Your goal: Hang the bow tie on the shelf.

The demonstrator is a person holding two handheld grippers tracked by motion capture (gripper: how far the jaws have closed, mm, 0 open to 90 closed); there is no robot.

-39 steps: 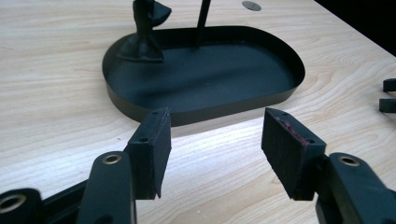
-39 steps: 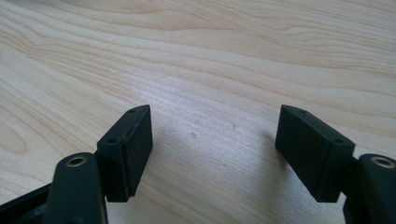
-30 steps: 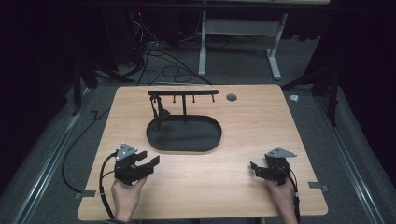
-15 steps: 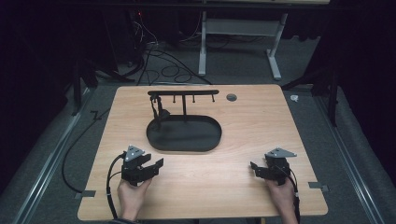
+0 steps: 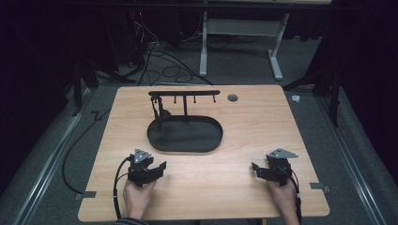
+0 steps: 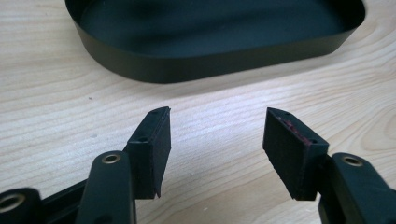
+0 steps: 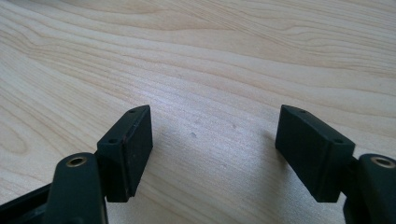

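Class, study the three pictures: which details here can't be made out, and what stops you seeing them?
- Small item hanging from the rack over the black tray: too small and dark, high view.
- Tray's far side: cut by the top edge, left gripper view.
- Left hand-held gripper and right hand-held gripper bodies: cut by the bottom edge.
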